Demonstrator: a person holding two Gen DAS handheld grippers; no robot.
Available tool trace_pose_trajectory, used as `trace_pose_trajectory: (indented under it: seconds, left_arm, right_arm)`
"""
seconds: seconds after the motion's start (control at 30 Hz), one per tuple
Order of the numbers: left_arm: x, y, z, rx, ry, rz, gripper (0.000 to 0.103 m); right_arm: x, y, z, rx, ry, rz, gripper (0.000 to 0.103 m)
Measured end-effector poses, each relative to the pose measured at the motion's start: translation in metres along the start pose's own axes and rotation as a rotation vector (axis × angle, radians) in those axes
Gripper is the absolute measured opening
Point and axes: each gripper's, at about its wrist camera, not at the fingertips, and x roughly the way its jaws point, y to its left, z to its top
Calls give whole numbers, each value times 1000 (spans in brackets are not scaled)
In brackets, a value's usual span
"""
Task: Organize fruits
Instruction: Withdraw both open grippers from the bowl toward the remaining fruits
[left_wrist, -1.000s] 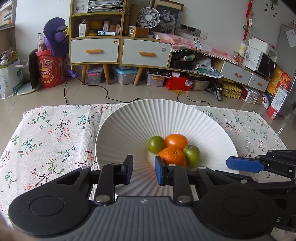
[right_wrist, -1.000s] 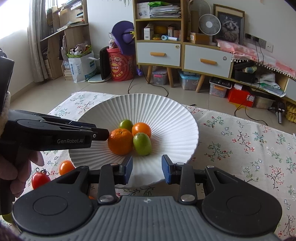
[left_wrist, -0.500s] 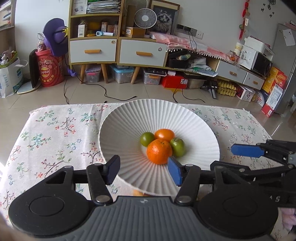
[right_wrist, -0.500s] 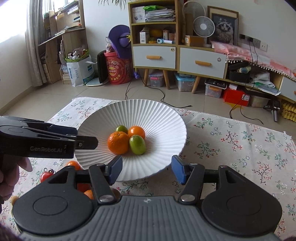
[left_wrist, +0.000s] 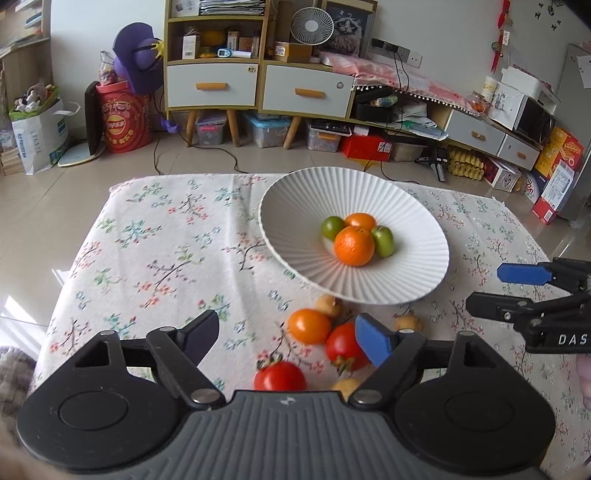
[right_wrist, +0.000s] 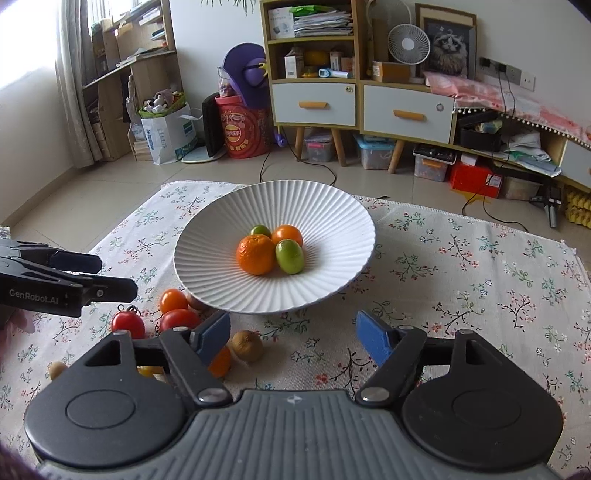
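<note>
2 grippers, left gripper (left_wrist: 286, 341) and right gripper (right_wrist: 291, 341), gape empty before plate (right_wrist: 207, 236).

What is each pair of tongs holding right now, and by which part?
Nothing. The left tongs and right tongs have just been opening and stand open with nothing between the pads; the orange lies in the plate.

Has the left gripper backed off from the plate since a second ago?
Yes. The left gripper has pulled back from the white plate, fingers just opening, empty, over loose fruit.
</note>
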Motion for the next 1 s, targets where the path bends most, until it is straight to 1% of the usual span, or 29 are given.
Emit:
trace_pose_trajectory:
  seconds: [0.2,0.27,0.33,0.43,0.67,0.9,1.0]
  left_arm:
    - [-14,9,-12,22,6,11,85]
    - [-19,11,-16,31,10,12,92]
    - [-23,13,-21,41,14,13,95]
    - [-28,14,-27,65,36,12,96]
    - [-38,19,-39,100,99,21,96]
    - [-40,34,-47,74,195,58,96]
    - [-38,43,-50,59,219,68,95]
  right_arm:
    - [-2,8,-4,-13,9,11,79]
    - [-3,11,-7,-21,13,19,83]
    - [-4,16,-10,-32,18,27,86]
    - [-6,25,-13,-47,27,42,91]
    - [-9,43,-18,-94,46,80,95]
    - [-5,61,-25,-131,81,109,95]
    - [-2,68,-27,-143,97,116,95]
